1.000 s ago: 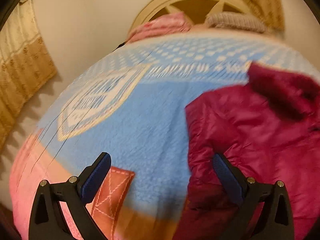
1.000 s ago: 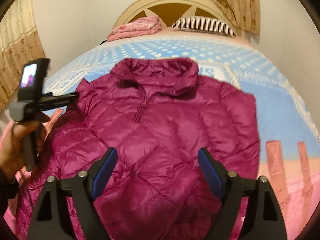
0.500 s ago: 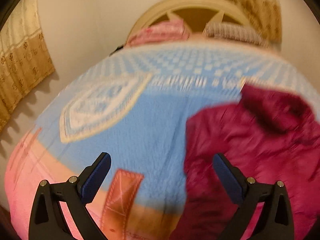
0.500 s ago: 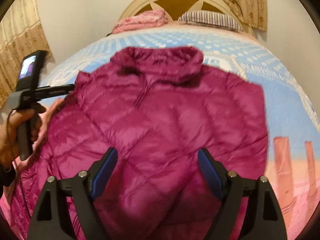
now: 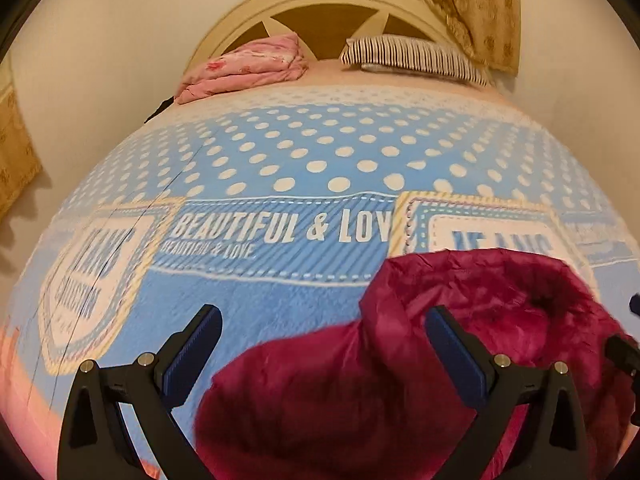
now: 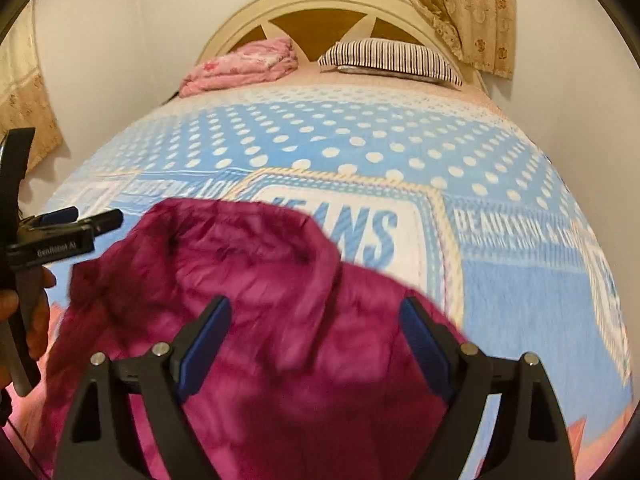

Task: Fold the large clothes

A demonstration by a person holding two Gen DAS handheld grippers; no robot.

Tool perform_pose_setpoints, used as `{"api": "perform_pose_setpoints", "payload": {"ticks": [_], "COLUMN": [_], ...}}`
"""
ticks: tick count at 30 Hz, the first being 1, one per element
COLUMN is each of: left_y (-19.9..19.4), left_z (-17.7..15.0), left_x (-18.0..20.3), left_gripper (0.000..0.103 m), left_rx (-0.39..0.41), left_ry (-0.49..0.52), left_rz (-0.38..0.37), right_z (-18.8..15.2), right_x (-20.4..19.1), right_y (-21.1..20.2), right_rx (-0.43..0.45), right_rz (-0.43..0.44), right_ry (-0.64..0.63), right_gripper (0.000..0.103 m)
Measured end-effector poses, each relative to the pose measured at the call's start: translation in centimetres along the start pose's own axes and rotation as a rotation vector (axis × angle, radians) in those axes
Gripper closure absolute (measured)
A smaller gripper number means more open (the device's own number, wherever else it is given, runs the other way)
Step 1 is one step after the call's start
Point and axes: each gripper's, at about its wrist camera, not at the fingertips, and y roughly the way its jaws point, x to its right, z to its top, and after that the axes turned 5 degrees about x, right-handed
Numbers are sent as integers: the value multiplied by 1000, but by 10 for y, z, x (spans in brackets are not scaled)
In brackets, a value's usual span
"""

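A magenta quilted puffer jacket [image 6: 280, 300] lies on the blue bedspread [image 6: 500, 280], collar toward the headboard. It also shows in the left wrist view [image 5: 460, 320], low and right. My left gripper [image 5: 324, 356] is open and empty over the jacket's left shoulder and sleeve. It also shows at the left edge of the right wrist view [image 6: 80, 220], held in a hand. My right gripper [image 6: 316, 344] is open and empty above the jacket's chest. Its tip shows at the right edge of the left wrist view [image 5: 632, 340].
The bedspread has white dots and lettering [image 5: 280, 232]. A folded pink quilt [image 5: 248, 68] and a striped pillow [image 5: 416, 56] lie at the cream headboard [image 6: 320, 4]. Beige curtains [image 6: 472, 8] hang at the right. A wall lies along the bed's left side.
Both grippers have moved forward toward the jacket's collar and the headboard. The jacket sits lower in both views. Both jaws stay open.
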Motion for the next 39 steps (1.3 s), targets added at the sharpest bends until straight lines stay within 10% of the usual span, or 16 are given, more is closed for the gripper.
{"api": "perform_pose_setpoints", "payload": {"ticks": [4, 6, 8, 9, 14, 30, 34, 39], "left_y": [24, 27, 26, 21, -2, -36, -72, -80], "left_z": [0, -2, -5, -6, -14, -70, -57, -29], "left_x": [18, 27, 28, 26, 11, 8, -10, -10], "left_gripper": [8, 47, 88, 88, 92, 89, 24, 18], "left_rx": [-13, -23, -50, -29, 25, 56, 182, 241], "left_ry": [36, 71, 68, 68, 64, 123, 42, -18], "left_rz": [-31, -66, -128, -123, -98, -131, -114, -83], "right_z": [14, 18, 18, 17, 6, -57, -59, -63], "right_x": [9, 10, 10, 10, 12, 21, 20, 19], "right_y": [38, 55, 66, 67, 43, 29, 33, 36], "right_rx": [-52, -79, -117, -132, -58, -47, -47, -45], "right_rz": [-22, -19, -4, 7, -22, -73, -86, -90], "right_ry": [-18, -28, -50, -58, -112, -183, -192, -197], "right_gripper": [16, 27, 63, 86, 90, 93, 93, 93]}}
